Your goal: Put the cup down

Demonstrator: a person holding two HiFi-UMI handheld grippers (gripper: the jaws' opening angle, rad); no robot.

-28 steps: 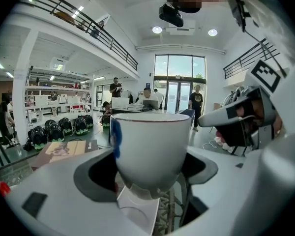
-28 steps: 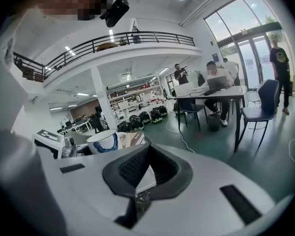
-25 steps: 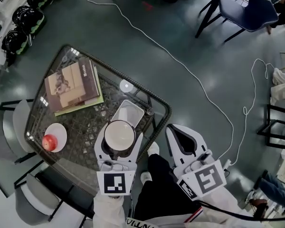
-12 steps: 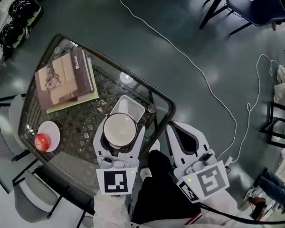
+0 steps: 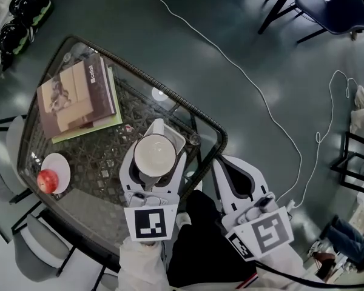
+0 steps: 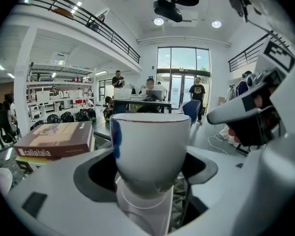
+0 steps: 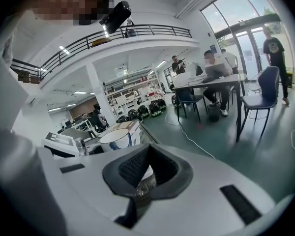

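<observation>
The left gripper reaches over the near right part of the glass-topped table, and its jaws are closed on the sides of a white cup. The cup stands upright between the dark pads, its mouth facing up, with a blue patch on its left side. From the head view its inside looks plain white.

Directly under the cup lies a white square tray, of which only the far corner and a strip of the right edge show past the cup and the jaws. In the left gripper view the cup's base sits just over a white surface, but whether the two touch cannot be told.

The right gripper is off the table, just right of its near right corner and over the grey floor, beside the person's dark trouser leg. Its jaws are pressed together with nothing between them. Through the hollow of its pads only a sliver of the table edge shows.

At the far left of the table lies a stack of books, the brown one on top. Near the left edge a small white plate carries a red apple. A white cable snakes across the floor to the right of the table.
</observation>
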